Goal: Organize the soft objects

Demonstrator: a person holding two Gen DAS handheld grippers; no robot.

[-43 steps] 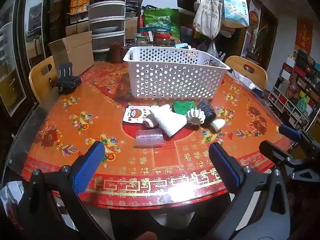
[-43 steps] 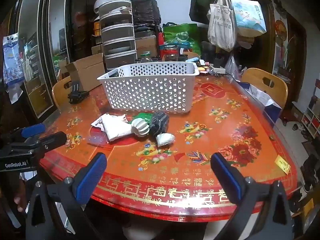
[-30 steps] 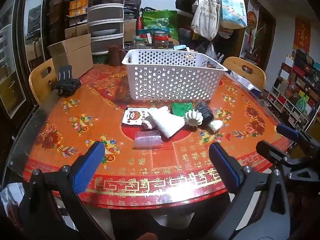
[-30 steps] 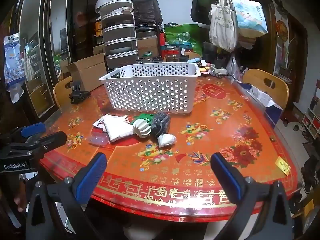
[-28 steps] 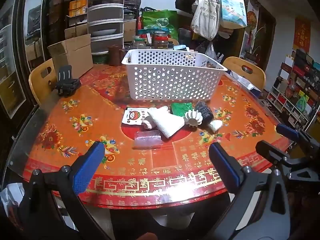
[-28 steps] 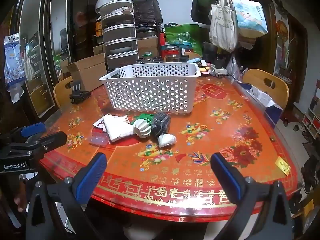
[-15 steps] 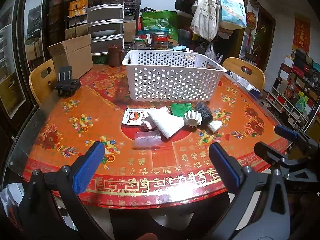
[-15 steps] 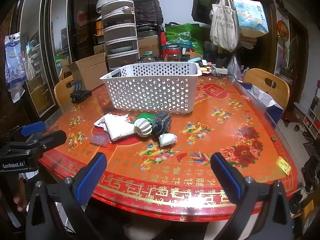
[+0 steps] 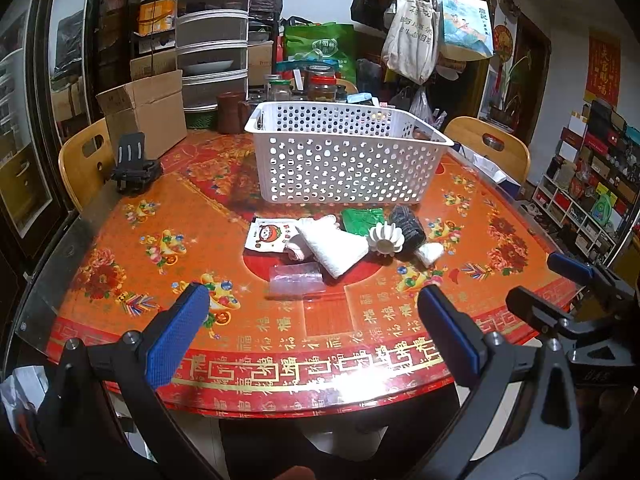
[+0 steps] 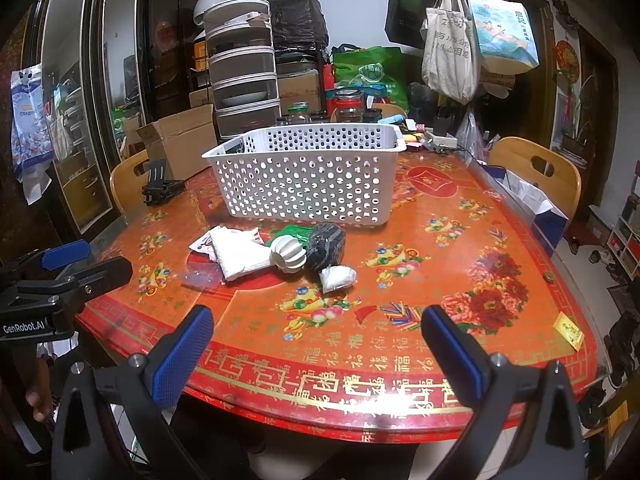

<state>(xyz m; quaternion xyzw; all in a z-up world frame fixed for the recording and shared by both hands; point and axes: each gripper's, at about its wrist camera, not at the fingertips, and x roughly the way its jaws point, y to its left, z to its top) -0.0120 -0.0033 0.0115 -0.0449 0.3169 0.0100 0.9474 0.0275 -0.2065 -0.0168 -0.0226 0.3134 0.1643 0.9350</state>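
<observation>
A white perforated basket (image 9: 344, 160) (image 10: 308, 176) stands on the red round table (image 9: 120, 240). In front of it lies a cluster of soft items: a white folded towel (image 9: 334, 244) (image 10: 240, 258), a white ribbed ball (image 9: 386, 238) (image 10: 288, 256), a dark rolled sock (image 9: 408, 226) (image 10: 326, 246), a green bag (image 9: 360, 220), a small white wad (image 9: 430, 252) (image 10: 338, 278), a printed packet (image 9: 270, 236) and a clear pouch (image 9: 294, 278). My left gripper (image 9: 312, 330) and right gripper (image 10: 316, 340) are open and empty at the table's near edge.
A cardboard box (image 9: 146, 114), stacked drawers (image 9: 212, 40) and jars (image 9: 320, 84) stand behind the basket. A black holder (image 9: 134, 168) sits at the left. Wooden chairs (image 9: 492, 148) (image 9: 82, 164) flank the table. A yellow tag (image 10: 568, 330) lies near the right edge.
Both views have shifted very slightly; the items on the table have not moved and both grippers stay open.
</observation>
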